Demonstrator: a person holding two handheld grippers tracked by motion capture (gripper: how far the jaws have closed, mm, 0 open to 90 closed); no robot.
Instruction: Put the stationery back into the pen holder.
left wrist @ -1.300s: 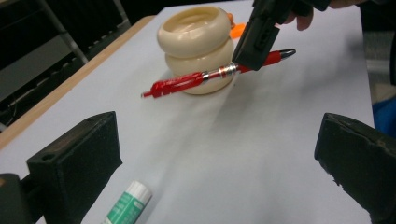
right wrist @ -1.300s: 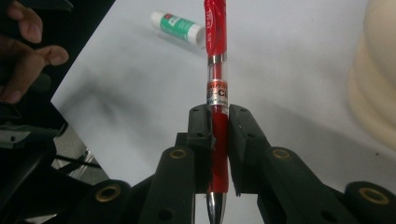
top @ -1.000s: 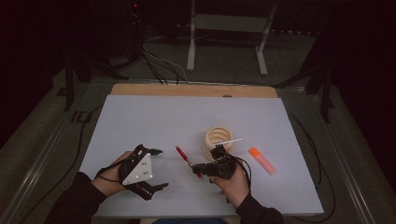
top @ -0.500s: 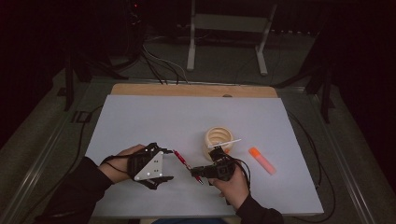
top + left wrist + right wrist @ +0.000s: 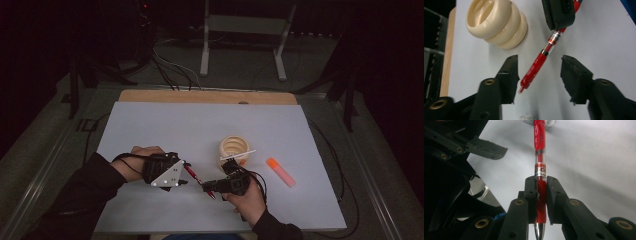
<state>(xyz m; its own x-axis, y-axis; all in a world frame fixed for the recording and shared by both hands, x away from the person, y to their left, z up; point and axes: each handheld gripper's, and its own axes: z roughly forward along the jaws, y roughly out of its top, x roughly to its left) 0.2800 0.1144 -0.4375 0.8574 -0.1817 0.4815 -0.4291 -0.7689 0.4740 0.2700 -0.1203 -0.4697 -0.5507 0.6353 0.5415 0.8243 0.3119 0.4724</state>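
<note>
My right gripper [image 5: 540,182] is shut on a red pen [image 5: 539,147], holding it near its metal tip, with the cap end pointing away. In the high view this gripper [image 5: 210,187] is at the table's front centre and the pen [image 5: 196,178] slants up-left from it. The left gripper [image 5: 184,172] sits just left of it. In the left gripper view the pen's [image 5: 537,63] free end lies between my left gripper's [image 5: 540,65] jaws, close to the left one. Those jaws have just been closing, but a gap remains on both sides.
A cream ribbed ring-shaped holder [image 5: 234,149] stands just behind the right hand, with a thin white stick [image 5: 237,155] across its rim. An orange marker [image 5: 280,171] lies to its right. The white table sheet [image 5: 175,125] ends at a wooden strip [image 5: 200,96] at the back.
My left gripper has moved right, up to the pen, and its jaws have narrowed around the pen's free end. The right gripper and the pen have stayed put.
</note>
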